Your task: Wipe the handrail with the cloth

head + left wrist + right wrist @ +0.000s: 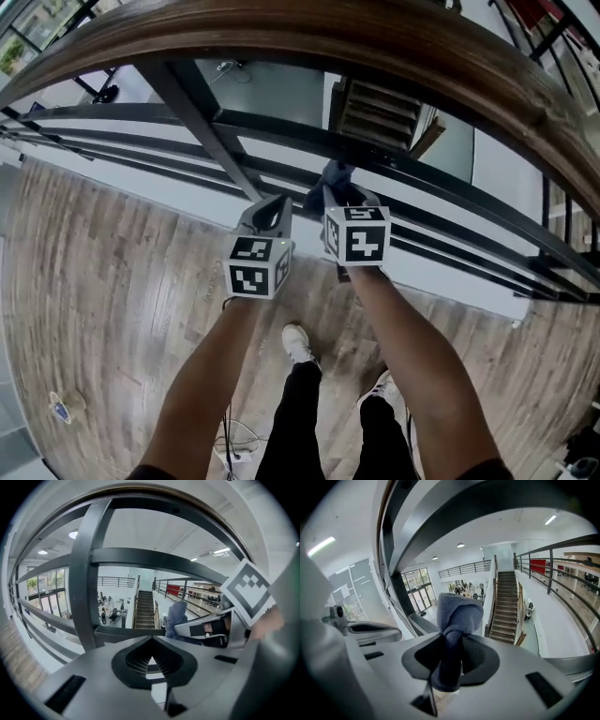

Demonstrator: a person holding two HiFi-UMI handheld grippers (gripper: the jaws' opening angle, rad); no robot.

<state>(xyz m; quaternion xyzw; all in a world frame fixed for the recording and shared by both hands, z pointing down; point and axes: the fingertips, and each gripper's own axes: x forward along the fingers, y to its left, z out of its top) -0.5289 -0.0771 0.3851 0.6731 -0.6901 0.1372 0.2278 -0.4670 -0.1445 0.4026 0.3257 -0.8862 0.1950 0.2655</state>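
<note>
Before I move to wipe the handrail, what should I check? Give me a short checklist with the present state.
1. Cloth gripped by right hand-held gripper: ok, jaws shut on it.
2. Cloth sticking out past the jaws: ok.
3. Cloth touching wooden handrail: not ok, it sits lower, by the black bars.
4. Left hand-held gripper empty: ok, shut on nothing.
5. Where the handrail is dirty: cannot tell.

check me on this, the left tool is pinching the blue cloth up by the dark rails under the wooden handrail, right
Wrong tool: the right tool is pinching the blue cloth, as the right gripper view shows. The left tool is shut on nothing. The cloth is indeed up by the dark rails under the wooden handrail.
</note>
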